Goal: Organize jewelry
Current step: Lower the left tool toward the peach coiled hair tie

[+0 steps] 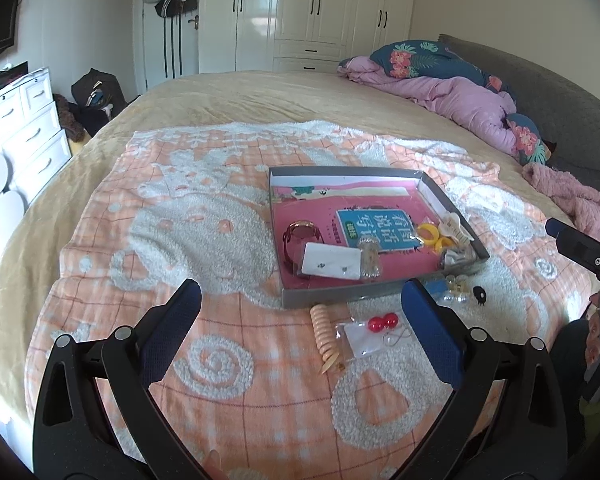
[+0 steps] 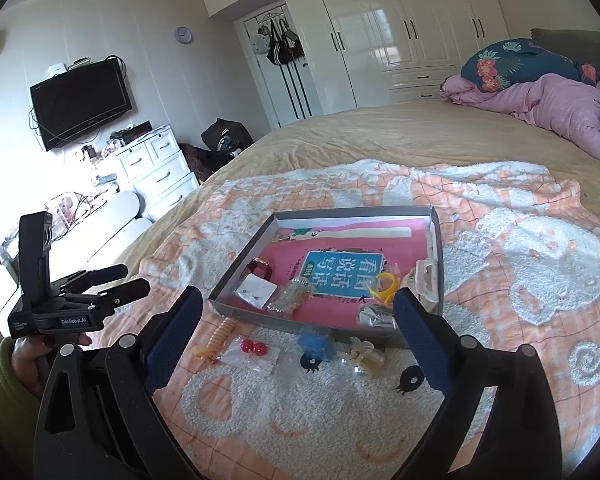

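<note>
Item 1, my left gripper (image 1: 300, 304): jaws spread wide, nothing between them, hovering above the blanket (image 1: 220, 344) short of the loose pieces.

Item 2, cream spiral hair tie (image 1: 327, 336): on the blanket just outside the near wall of the tray (image 1: 320, 298). I judge it the nearest pick for this hand; I should come down along its length and pinch mid-coil so it does not spring away.

Item 3, earring card with two red beads (image 1: 370, 330): just beside the spiral, flat in a clear sleeve. It is best taken by an edge, since a flat pinch would only press it into the pile.

Item 4, tray: already holds a watch (image 1: 300, 236), a white earring card (image 1: 332, 266), yellow rings (image 1: 428, 234) and a pale claw clip (image 1: 456, 226).

Item 5, my right gripper (image 2: 298, 302): likewise agape and empty, poised above the tray's near wall.

Views compared: the right wrist view shows the blue cube (image 2: 314, 342), the clear bead clip (image 2: 362, 356) and two black flower pieces (image 2: 310, 364) plainly; the left view half hides these behind its own finger. The right view also shows my hand (image 2: 28, 356) gripping the left tool.
</note>
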